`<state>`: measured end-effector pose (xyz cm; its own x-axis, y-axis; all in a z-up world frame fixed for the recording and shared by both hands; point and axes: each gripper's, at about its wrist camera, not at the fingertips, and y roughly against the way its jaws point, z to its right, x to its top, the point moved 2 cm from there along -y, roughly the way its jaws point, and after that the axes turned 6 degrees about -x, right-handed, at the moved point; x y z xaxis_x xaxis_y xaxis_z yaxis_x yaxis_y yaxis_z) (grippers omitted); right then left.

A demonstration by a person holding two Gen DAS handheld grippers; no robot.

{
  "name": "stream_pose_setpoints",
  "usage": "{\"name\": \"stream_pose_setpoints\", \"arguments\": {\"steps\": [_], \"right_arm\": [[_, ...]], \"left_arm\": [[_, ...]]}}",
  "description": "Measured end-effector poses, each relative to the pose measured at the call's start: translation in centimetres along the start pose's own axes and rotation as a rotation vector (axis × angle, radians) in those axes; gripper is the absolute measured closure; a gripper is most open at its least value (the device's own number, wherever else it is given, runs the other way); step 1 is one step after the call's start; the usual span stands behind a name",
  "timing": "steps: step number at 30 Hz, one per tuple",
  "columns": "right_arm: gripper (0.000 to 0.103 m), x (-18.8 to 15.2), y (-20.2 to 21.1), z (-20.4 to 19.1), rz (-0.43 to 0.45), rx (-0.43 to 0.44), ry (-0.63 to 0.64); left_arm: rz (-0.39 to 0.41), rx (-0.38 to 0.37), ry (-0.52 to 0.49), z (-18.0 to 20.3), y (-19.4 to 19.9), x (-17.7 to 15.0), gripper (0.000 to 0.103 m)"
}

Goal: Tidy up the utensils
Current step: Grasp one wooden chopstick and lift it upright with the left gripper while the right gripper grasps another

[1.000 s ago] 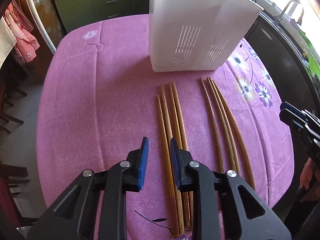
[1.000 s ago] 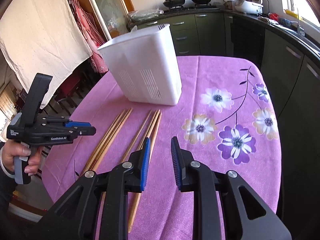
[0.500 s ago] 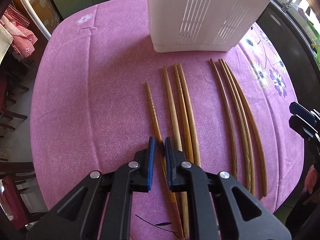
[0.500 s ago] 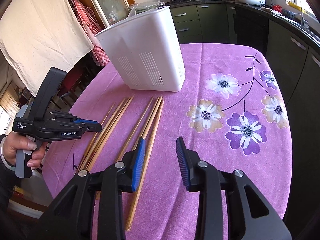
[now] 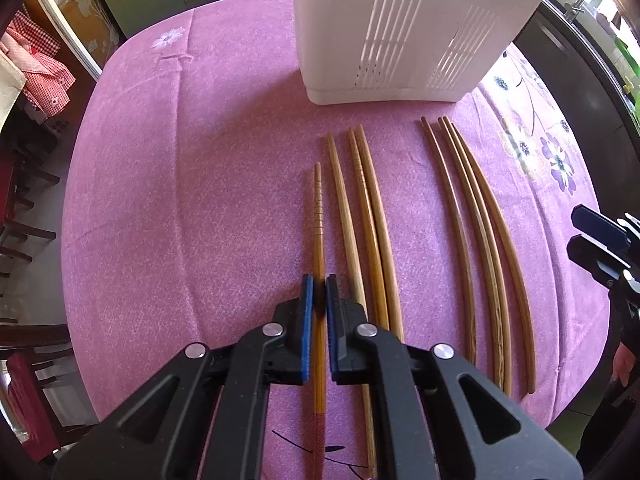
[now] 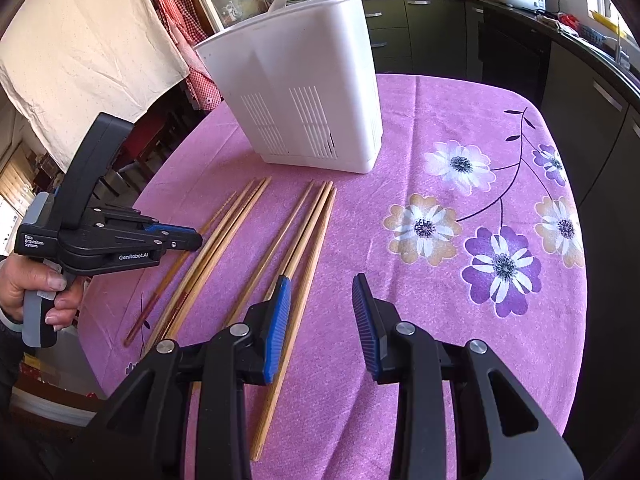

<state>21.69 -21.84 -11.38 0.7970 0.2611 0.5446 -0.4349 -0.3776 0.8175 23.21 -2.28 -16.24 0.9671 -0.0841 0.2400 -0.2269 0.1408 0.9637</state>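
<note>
Several wooden chopsticks lie side by side on the purple tablecloth point(image 5: 180, 200), in a left group point(image 5: 360, 208) and a right group point(image 5: 476, 232). My left gripper point(image 5: 319, 292) is shut on the leftmost chopstick point(image 5: 318, 208), which has a ringed tip, and holds it at mid-length. A white slotted utensil holder point(image 5: 400, 32) stands behind the chopsticks. In the right wrist view my right gripper point(image 6: 322, 300) is open and empty, its left finger over the right group point(image 6: 308, 236). The left gripper point(image 6: 188, 240) and the holder point(image 6: 304, 100) show there too.
The table is round, with a flower print point(image 6: 496, 260) on its right side. Dark green kitchen cabinets point(image 6: 440, 20) and a counter with pots run behind and to the right. Chairs point(image 5: 24, 240) and hanging cloth stand to the left.
My left gripper moved forward over the leftmost chopstick and shut on it; that chopstick now sits apart from its group. My right gripper opened wider and moved slightly closer to the right group.
</note>
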Motion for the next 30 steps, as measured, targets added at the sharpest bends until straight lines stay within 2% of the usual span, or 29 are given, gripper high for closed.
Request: {"name": "stream_pose_setpoints", "arguments": {"steps": [5, 8, 12, 17, 24, 30], "right_arm": [[0.071, 1.5, -1.9, -0.3, -0.081, 0.015, 0.020], [0.078, 2.4, -3.3, -0.8, -0.137, 0.016, 0.035], [0.086, 3.4, -5.1, -1.1, -0.213, -0.006, 0.038], [0.090, 4.0, -7.0, -1.7, -0.286, -0.073, 0.067], [0.090, 4.5, -8.3, -2.9, -0.352, -0.118, 0.085], [0.091, 4.2, -8.8, -4.8, -0.354, -0.188, 0.141]], "left_arm": [[0.083, -0.007, -0.014, -0.3, 2.6, -0.3, 0.097], [0.150, 0.011, -0.033, -0.6, 4.8, -0.5, 0.097], [0.240, 0.021, -0.060, -0.6, 7.8, -1.1, 0.097], [0.315, 0.025, -0.078, -1.3, 10.5, -1.9, 0.097], [0.379, 0.018, -0.096, -1.2, 12.3, -3.1, 0.097], [0.398, 0.013, -0.100, -1.3, 12.8, -4.0, 0.097]]}}
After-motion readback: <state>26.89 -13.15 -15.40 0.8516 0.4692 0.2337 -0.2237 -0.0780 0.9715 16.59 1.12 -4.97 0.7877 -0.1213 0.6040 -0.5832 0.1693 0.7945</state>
